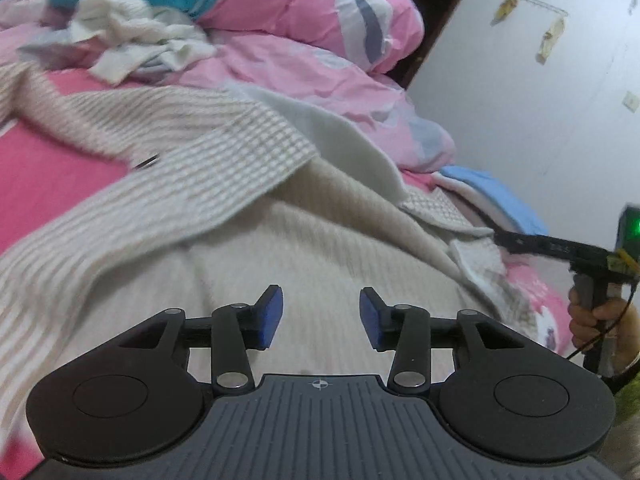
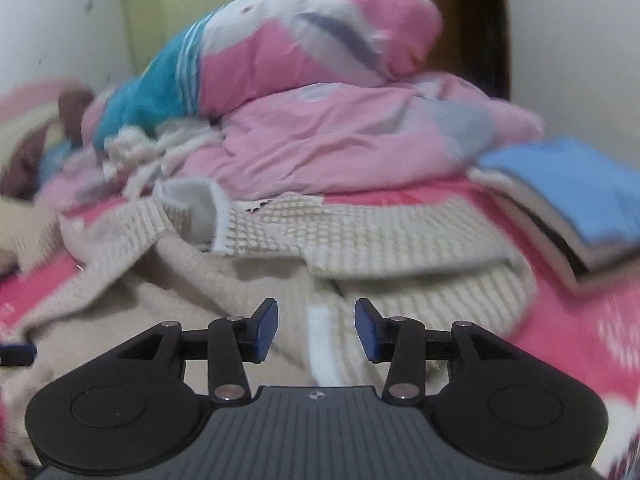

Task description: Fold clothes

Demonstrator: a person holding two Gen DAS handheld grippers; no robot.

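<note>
Right gripper [image 1: 516, 242]: in the left wrist view its fingertips were buried under the beige sweater's [image 1: 320, 248] edge, so the jaw gap could not be read; its body was cut by the frame's right edge.
Hand [image 1: 600, 320]: only knuckles showed on the handle below that gripper, the rest out of frame.
Blue folded stack [image 2: 580, 200]: smeared by motion blur beside the sweater, layers not separable.
Brown shape [image 2: 48, 132]: far left of the sweater, too blurred to identify.
Small metal item [image 1: 147, 161]: on the sweater's striped part, too small to tell.
Wall marks [image 1: 552, 36]: indistinct.
</note>
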